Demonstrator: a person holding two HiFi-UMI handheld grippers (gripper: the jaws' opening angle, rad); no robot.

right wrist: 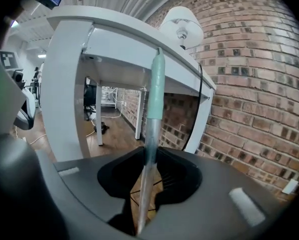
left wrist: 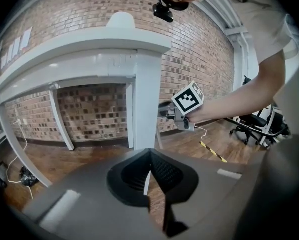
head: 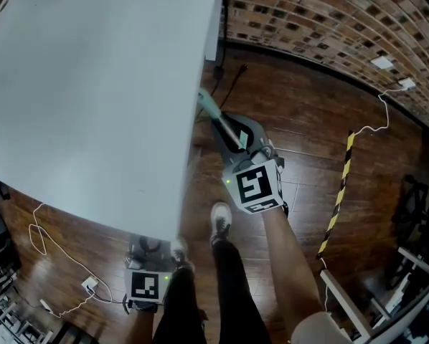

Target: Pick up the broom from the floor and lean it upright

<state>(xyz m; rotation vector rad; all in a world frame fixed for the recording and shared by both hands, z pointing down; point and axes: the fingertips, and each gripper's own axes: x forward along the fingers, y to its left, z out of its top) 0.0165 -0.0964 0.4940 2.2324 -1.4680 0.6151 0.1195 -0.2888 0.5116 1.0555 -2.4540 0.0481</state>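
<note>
Teal at the top and grey below, the broom [right wrist: 150, 119] stands nearly upright at the centre of the right gripper view. Its tip meets the edge of the white worktop [head: 92, 84], though contact there is hard to confirm. The right gripper [head: 236, 136] has its fingers closed on the handle, and the handle's lower end drops out of sight behind them. At the lower left of the head view, the left gripper [left wrist: 149, 159] is partly hidden under the worktop. Its fingers are all but together and hold nothing.
</note>
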